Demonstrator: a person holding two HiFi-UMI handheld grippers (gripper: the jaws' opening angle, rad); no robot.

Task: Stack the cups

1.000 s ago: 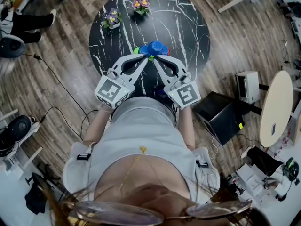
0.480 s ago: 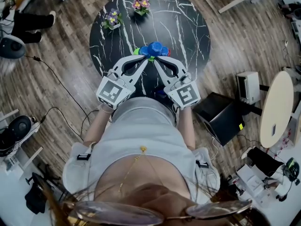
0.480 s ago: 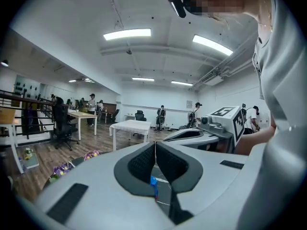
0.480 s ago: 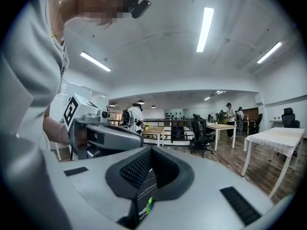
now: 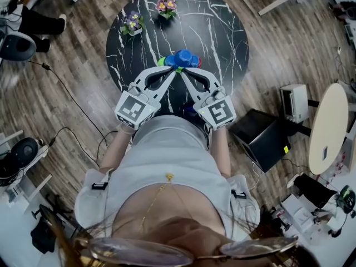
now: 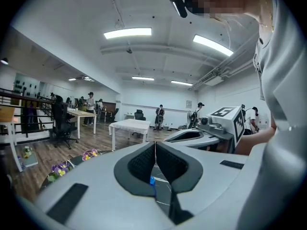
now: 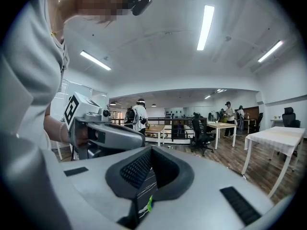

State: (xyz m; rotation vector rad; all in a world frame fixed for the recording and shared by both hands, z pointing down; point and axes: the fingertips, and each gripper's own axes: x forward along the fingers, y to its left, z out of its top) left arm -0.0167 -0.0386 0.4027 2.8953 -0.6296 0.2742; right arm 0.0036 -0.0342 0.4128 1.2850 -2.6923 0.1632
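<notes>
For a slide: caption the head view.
Left claw and right claw, both shut, near colourful cups on black marble table.

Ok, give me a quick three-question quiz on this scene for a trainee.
1. True or false: the left hand-held gripper and the right hand-held gripper both stand open.
2. How many flower pots stand on the table? A one, B two, C four.
3. Fill in: among the cups, the colour that shows most in the head view is ___.
Key: 1 false, both are shut and empty; 2 B; 3 blue.
</notes>
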